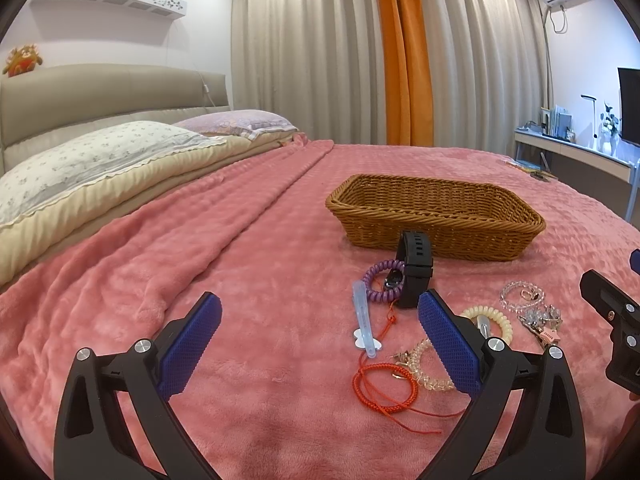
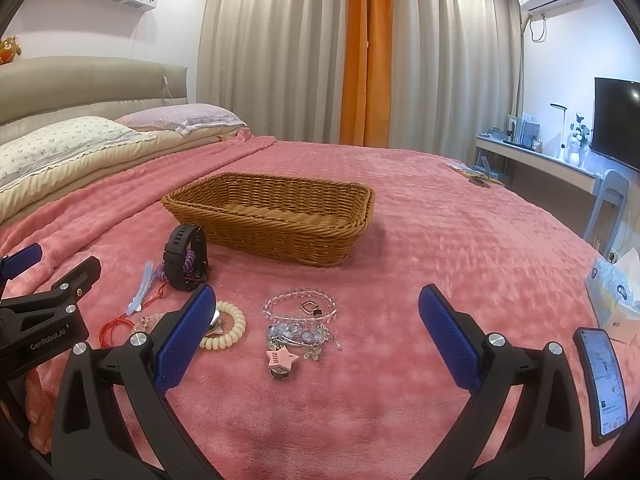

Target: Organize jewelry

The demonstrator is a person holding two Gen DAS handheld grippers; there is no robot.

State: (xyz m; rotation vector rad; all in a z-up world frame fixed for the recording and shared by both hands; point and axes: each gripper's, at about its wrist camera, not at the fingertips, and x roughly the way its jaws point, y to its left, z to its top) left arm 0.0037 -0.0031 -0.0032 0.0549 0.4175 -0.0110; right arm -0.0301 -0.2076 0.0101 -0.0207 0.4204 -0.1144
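An empty wicker basket [image 1: 436, 216] [image 2: 272, 216] sits on the pink blanket. In front of it lie a black watch [image 1: 414, 268] [image 2: 186, 260], a purple coil bracelet [image 1: 378, 278], a blue hair clip [image 1: 364, 320] [image 2: 140, 294], a red cord [image 1: 384, 390], a cream coil bracelet [image 1: 496, 320] [image 2: 230, 324], a clear bead bracelet [image 1: 520, 294] [image 2: 300, 304] and a pink star charm [image 2: 282, 358]. My left gripper [image 1: 320, 312] is open, low over the blanket, left of the pile. My right gripper [image 2: 316, 308] is open, with the bead bracelet between its fingers' lines.
Pillows [image 1: 92, 160] and a headboard [image 1: 100, 92] lie at the far left. A phone [image 2: 604, 380] and a tissue box [image 2: 612, 292] rest on the blanket at the right. A desk [image 2: 536, 160] with a monitor stands beyond the bed.
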